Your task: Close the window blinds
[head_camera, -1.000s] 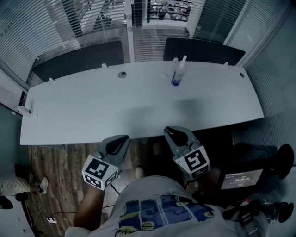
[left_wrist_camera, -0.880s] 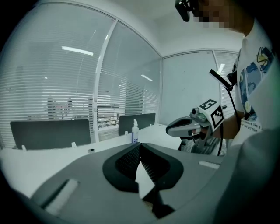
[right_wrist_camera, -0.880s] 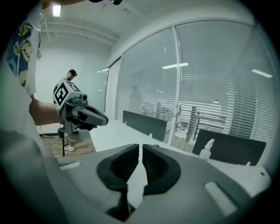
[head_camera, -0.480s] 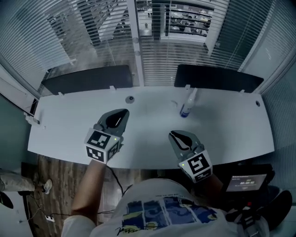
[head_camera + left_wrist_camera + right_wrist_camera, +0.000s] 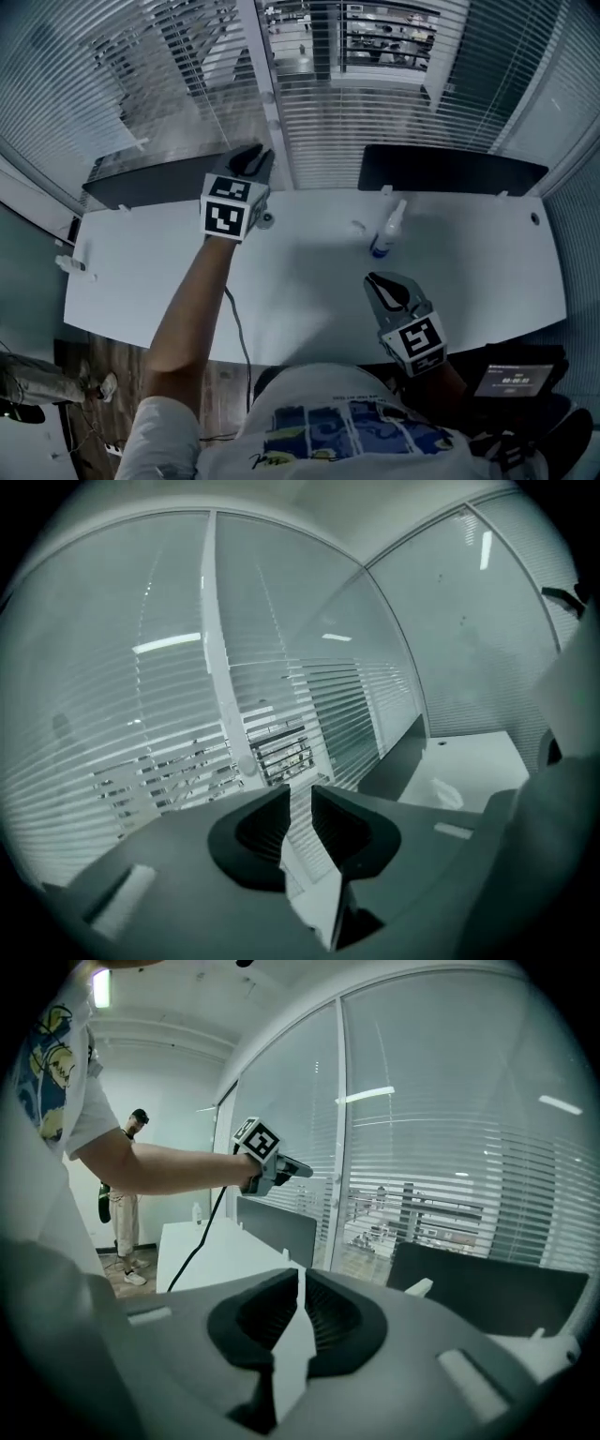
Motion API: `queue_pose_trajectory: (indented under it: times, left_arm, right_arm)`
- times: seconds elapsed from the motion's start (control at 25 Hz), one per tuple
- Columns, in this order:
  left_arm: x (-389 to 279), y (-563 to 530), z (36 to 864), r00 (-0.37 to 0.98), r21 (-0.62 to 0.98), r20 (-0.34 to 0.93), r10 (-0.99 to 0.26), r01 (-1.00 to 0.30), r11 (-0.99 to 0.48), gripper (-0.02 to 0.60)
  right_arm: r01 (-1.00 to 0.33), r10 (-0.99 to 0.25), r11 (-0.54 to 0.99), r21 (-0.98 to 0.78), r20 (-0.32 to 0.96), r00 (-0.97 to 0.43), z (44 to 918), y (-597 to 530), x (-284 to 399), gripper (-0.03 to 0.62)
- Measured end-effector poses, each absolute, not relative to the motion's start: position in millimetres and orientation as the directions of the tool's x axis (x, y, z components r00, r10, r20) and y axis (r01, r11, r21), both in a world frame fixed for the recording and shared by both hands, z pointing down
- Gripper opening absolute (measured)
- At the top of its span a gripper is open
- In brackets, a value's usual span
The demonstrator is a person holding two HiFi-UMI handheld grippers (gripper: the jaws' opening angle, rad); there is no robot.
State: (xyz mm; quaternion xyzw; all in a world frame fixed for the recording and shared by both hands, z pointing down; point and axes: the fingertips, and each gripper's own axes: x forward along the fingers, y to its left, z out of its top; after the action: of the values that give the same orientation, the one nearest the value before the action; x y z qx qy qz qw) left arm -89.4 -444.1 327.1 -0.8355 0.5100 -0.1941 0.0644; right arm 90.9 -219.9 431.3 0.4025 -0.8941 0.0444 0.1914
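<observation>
Left gripper (image 5: 255,157) — advanced across tabletop (image 5: 309,272) to blinds (image 5: 375,131), jaws just parting, empty; right gripper (image 5: 382,284) clenched, well short of blinds. Risk: slim opening could snag slats.

White blue-printed T-shirt (image 5: 323,389), grey left gripper (image 5: 260,153), grey right gripper (image 5: 375,279), black cable (image 5: 240,328)

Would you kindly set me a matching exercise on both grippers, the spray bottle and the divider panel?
1 left gripper
2 right gripper
3 spray bottle
4 divider panel

a standing on the desk
b jaws together, over its near side
c dark, along its far edge
d jaws apart, by the window frame

Pairs: 1-d, 2-b, 3-a, 4-c.
The left gripper's jaws have just been opening, empty.
</observation>
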Motion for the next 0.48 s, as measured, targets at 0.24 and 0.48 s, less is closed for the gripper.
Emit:
queue_pose_trajectory:
  times: [0.24, 0.48]
  left_arm:
    - [-69, -538, 318, 0.323, -0.406, 0.263, -0.909, -0.818, -0.407, 0.124]
    - [-79, -593, 332, 0.2, -0.462, 0.282, -0.938, -0.829, -0.315, 0.152]
  right_arm:
    - [-0.798, -0.741, 0.601, 0.054, 0.411, -0.53, 454, -231, 123, 0.015]
    - [-0.835, -0.759, 0.549, 0.042, 0.445, -0.476, 462, -239, 127, 0.015]
